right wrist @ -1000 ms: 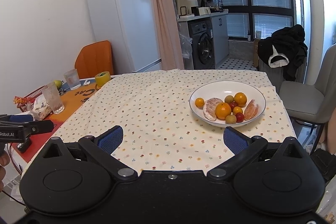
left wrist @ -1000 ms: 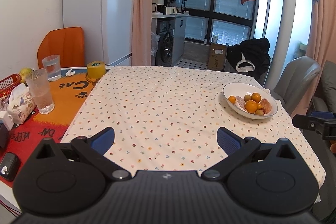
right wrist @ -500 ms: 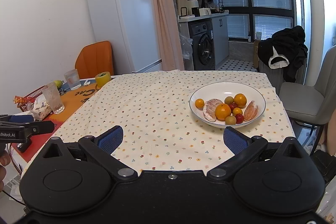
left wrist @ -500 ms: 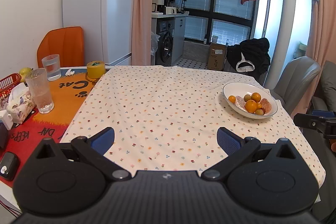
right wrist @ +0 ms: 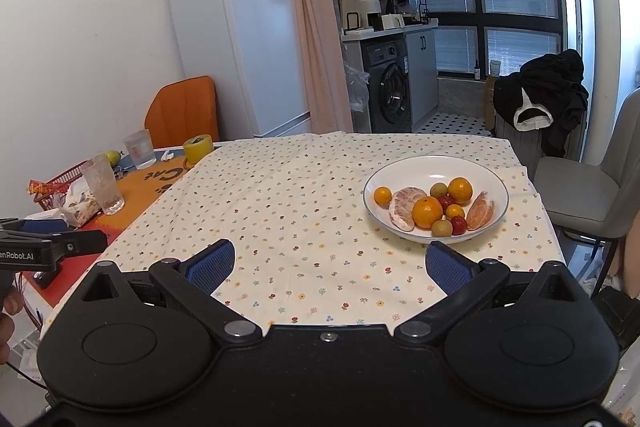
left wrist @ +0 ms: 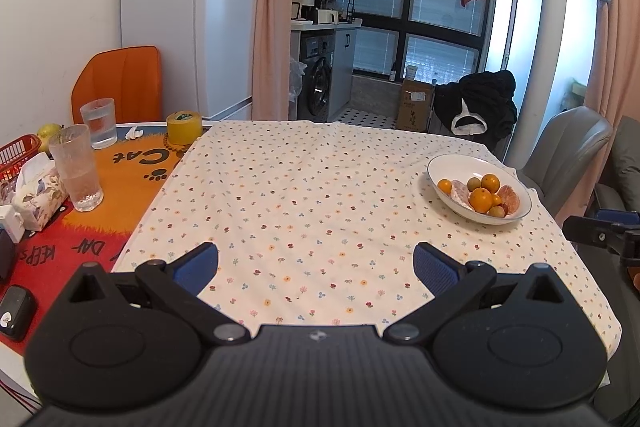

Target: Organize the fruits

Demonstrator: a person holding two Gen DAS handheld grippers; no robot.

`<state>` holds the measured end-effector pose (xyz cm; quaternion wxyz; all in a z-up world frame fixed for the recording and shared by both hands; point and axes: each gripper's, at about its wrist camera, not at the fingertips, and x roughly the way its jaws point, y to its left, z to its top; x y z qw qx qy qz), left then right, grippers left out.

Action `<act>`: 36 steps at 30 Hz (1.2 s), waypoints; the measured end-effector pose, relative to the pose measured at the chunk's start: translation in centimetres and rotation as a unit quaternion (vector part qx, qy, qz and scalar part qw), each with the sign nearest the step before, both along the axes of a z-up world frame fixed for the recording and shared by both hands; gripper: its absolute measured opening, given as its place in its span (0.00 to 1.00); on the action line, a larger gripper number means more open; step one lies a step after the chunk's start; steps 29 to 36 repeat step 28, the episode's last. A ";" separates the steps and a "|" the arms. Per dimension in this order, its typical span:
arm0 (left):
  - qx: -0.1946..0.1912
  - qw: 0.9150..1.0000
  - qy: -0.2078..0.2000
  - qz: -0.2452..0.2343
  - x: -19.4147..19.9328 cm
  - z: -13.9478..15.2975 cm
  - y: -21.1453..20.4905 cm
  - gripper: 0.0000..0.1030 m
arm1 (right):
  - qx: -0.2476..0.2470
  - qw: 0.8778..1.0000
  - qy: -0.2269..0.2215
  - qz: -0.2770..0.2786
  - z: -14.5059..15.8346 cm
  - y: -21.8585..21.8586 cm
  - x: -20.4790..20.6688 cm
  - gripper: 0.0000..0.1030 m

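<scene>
Almost nothing is seen to have moved since the earlier frames: both grippers are held where they were, low over the near edge of the flowered tablecloth (left wrist: 304, 195). The left gripper (left wrist: 316, 261) is kept level with its blue pads spread wide, and nothing is gripped between them. The right gripper (right wrist: 328, 263) is posed the same way, wide apart and empty, just short of the white bowl (right wrist: 404, 171). The bowl is set on the cloth toward the right side of the table. Held in it are oranges (right wrist: 427, 211), a peeled pale citrus piece (right wrist: 404, 205), a peeled orange segment (right wrist: 480, 211), small greenish-brown fruits (right wrist: 441, 228) and small red fruits (right wrist: 459, 224).
</scene>
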<state>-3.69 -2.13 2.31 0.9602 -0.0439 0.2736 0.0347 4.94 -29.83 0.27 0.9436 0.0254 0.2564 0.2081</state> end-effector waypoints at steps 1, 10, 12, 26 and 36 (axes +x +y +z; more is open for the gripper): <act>0.000 1.000 0.000 0.000 0.0 0.0 0.0 1.00 | 0.000 1.000 0.000 0.000 0.0 0.0 0.0 1.00; 0.000 1.000 0.000 0.000 0.0 -0.1 0.0 1.00 | 0.000 1.000 0.001 0.001 -0.1 -0.1 0.1 1.00; 0.000 1.000 0.000 0.000 0.0 0.0 0.0 1.00 | -0.001 1.000 0.001 0.002 -0.1 -0.1 0.1 1.00; 0.000 1.000 -0.003 -0.002 -0.1 -0.3 -0.1 1.00 | -0.003 1.000 0.004 0.003 -0.4 0.0 0.2 1.00; -0.001 1.000 0.000 -0.007 0.1 -0.3 -0.2 1.00 | -0.003 1.000 0.006 0.003 -0.4 0.1 0.2 1.00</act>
